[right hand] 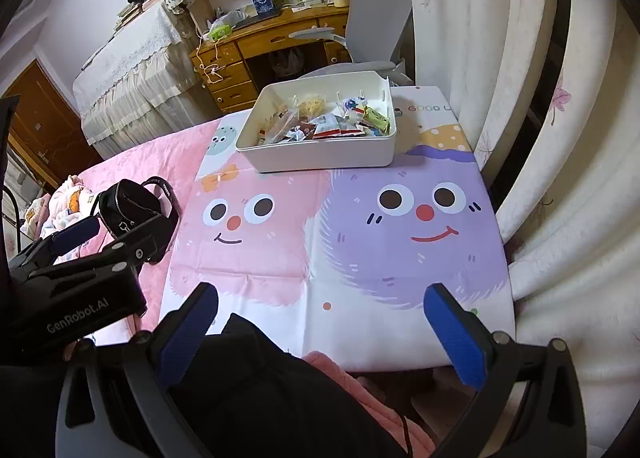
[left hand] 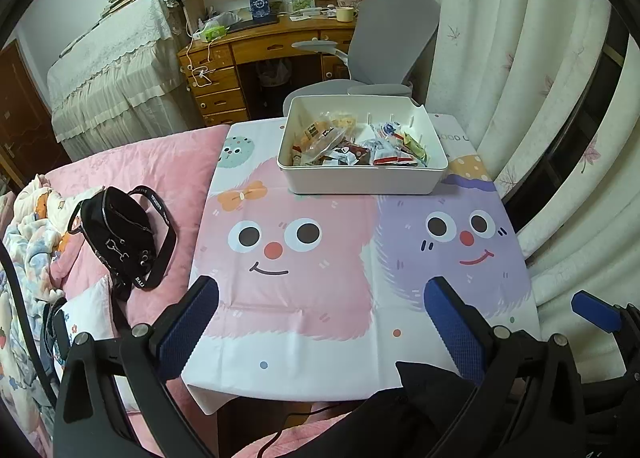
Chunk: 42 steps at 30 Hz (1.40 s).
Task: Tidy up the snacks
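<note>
My left gripper (left hand: pixel 320 322) and right gripper (right hand: pixel 320 326) hover spread wide and empty over the near edge of the cloth (left hand: pixel 320 258). The snacks (left hand: pixel 360 145) lie jumbled in the bin (left hand: pixel 360 177) at the far side; I should reach in level and take one packet at a time.

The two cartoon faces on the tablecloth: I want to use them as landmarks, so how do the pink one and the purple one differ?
The pink face fills the cloth's left half, beside the bed; the purple face fills the right half, near the curtain. The pink face has an orange bow above it, the purple face a yellow dotted patch. The pink face's smile is dark, the purple one's red. Both have big round eyes and a red nose, and both lie nearer than the white bin.
</note>
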{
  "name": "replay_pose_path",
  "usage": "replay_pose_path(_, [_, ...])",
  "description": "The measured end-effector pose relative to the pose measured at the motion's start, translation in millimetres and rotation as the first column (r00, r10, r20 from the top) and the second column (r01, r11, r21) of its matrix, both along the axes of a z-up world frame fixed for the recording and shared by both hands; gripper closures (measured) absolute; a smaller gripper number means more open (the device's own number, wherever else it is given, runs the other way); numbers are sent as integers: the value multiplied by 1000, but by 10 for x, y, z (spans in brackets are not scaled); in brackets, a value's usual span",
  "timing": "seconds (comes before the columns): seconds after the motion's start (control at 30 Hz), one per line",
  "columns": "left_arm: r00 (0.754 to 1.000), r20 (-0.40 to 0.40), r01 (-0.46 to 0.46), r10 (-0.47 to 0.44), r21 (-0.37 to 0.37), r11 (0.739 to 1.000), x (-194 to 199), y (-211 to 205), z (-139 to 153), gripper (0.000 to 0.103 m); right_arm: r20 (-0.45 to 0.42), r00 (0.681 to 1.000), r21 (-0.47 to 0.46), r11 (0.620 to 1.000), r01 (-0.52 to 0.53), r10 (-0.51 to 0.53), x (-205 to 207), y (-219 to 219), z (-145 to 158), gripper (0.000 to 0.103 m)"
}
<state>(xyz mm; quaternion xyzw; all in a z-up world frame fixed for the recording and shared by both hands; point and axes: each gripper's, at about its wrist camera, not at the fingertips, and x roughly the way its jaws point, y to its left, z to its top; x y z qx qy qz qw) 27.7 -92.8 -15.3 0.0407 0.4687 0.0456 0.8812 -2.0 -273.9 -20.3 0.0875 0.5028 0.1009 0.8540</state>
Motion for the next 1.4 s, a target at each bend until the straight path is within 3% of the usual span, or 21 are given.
replay_pose_path(1.4, [1000, 6, -2, 2, -3, 1000, 150, -1, 24, 1, -19, 1000, -8, 1000, -18, 18, 89, 66, -63, 0])
